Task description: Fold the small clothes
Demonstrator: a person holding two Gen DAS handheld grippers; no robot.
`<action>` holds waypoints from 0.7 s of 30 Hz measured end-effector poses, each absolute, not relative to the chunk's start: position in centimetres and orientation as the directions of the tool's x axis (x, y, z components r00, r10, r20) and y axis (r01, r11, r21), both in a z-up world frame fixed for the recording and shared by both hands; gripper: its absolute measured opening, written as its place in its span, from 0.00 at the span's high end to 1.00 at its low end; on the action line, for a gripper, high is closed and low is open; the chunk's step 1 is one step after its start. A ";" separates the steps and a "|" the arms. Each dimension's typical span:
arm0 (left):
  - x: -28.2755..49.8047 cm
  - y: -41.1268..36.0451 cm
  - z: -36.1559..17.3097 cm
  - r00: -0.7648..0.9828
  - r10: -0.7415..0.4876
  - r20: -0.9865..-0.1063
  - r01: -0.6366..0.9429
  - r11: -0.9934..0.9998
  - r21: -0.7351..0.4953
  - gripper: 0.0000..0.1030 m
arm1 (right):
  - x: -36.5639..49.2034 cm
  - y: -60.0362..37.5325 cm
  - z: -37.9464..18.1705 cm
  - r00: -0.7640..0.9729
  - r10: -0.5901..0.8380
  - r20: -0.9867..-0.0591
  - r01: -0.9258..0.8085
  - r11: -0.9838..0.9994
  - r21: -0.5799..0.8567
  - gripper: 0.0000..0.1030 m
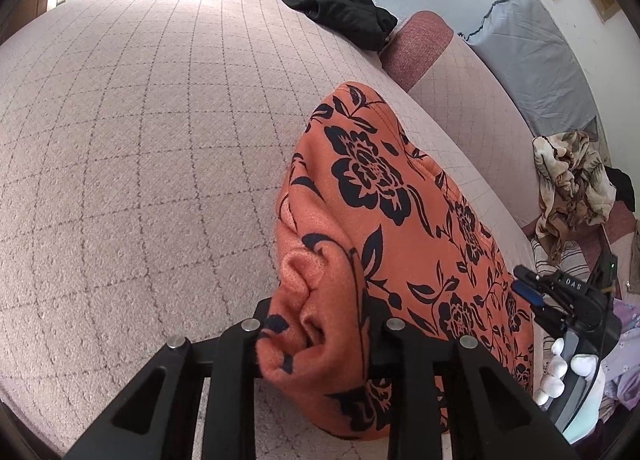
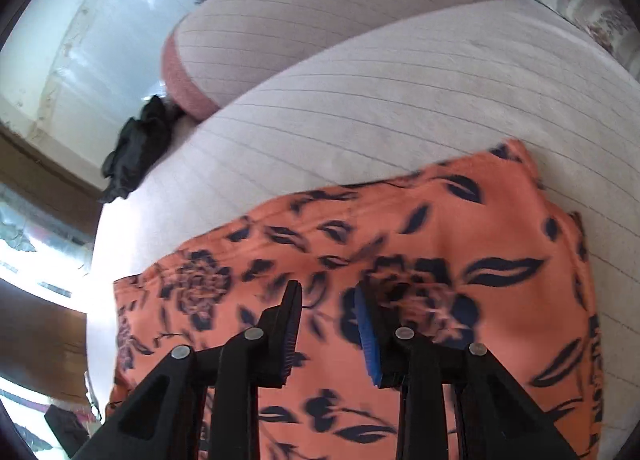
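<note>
The left gripper (image 1: 320,340) clenches a bunched edge of the orange, black-flowered fleece garment (image 1: 384,220); the right gripper (image 2: 328,324) hangs released above it. Best keep the pinched edge taut between the fingers while smoothing.

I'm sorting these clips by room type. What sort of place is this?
Probably a bedroom or living room in a home: a pale pink checked padded surface like a bed or sofa, a crumpled black garment at its far edge, and a heap of beige patterned laundry beside it.
</note>
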State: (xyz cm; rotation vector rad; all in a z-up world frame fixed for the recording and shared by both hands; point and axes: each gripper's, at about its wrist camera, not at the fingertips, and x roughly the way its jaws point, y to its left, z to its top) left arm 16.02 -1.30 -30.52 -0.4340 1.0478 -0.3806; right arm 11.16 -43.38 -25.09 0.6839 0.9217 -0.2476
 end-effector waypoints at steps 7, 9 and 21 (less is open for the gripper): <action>15.6 -1.7 -30.0 0.472 -0.475 -0.743 0.136 0.872 -0.471 0.77 | 18.8 -36.2 -28.0 0.541 0.193 -0.819 0.376 0.816 0.440 0.69; 15.4 -1.6 -29.8 0.476 -0.476 -0.740 0.146 0.872 -0.467 0.77 | 19.6 -35.9 -29.4 0.542 0.169 -0.823 0.392 0.815 0.426 0.70; 14.0 -3.5 -27.7 0.561 -0.421 -0.713 0.251 0.907 -0.338 0.78 | 6.1 -34.4 -26.6 0.558 0.233 -0.797 0.290 0.845 0.450 0.70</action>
